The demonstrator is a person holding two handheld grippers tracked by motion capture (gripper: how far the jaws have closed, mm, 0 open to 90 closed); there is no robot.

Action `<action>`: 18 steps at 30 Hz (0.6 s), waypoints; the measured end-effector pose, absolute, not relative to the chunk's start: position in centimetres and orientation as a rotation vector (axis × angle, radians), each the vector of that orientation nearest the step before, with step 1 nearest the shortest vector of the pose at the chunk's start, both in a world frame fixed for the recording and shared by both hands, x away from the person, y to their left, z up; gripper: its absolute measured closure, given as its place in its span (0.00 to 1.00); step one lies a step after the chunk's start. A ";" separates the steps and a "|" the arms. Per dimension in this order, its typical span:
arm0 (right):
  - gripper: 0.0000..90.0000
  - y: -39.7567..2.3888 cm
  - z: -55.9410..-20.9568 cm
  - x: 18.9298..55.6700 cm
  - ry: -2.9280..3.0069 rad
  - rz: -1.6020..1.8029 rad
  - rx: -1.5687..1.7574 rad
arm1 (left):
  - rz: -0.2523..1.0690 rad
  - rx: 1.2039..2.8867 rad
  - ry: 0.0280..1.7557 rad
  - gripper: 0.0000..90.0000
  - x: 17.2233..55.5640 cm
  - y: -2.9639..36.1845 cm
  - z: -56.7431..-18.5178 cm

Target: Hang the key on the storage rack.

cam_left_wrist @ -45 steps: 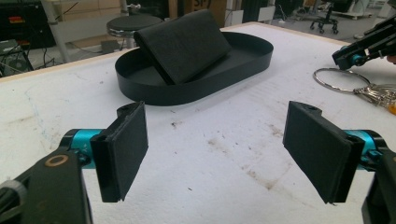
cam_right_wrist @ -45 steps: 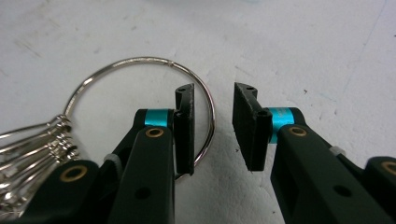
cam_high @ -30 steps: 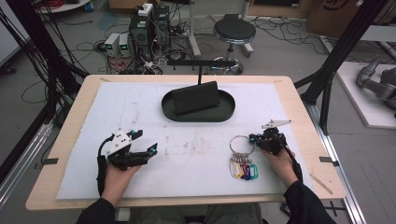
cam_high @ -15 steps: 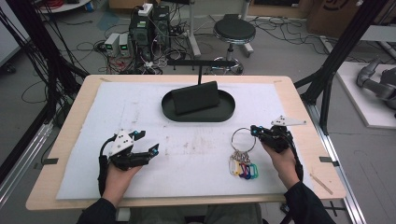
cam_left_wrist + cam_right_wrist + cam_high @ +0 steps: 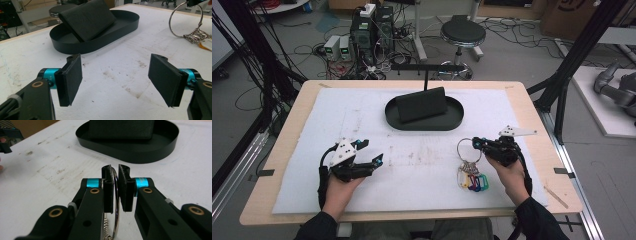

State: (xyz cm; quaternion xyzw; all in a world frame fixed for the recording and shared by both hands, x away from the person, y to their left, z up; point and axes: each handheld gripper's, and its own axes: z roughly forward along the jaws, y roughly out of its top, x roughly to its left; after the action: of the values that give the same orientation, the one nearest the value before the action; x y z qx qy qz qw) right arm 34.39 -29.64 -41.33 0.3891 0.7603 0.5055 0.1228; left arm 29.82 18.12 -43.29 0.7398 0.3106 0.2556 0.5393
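The right claw (image 5: 115,190) has just been opening slightly, the key ring (image 5: 115,202) between its narrow jaws; the keys (image 5: 472,179) rest on the tabletop (image 5: 422,165). The black tray (image 5: 424,119) lies beyond, well apart. The left claw (image 5: 116,77) stands wide, empty.

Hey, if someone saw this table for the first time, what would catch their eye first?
Probably the key ring with its bright coloured tags, near the table's right edge, its big metal loop between the right gripper jaws, which have just been opening. Next, the black oval tray at the far middle, with a dark wallet propped in it.
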 end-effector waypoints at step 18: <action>0.97 -29.4 -41.0 34.4 2.285 1.458 1.095 | 0.607 1.766 0.730 0.30 29.8 18.0 -43.2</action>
State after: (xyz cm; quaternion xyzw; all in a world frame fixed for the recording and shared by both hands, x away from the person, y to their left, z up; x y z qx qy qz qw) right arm 34.40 -29.40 -41.00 0.3724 0.7769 0.4959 0.1088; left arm 29.80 17.98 -43.25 0.7424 0.3068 0.2553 0.5381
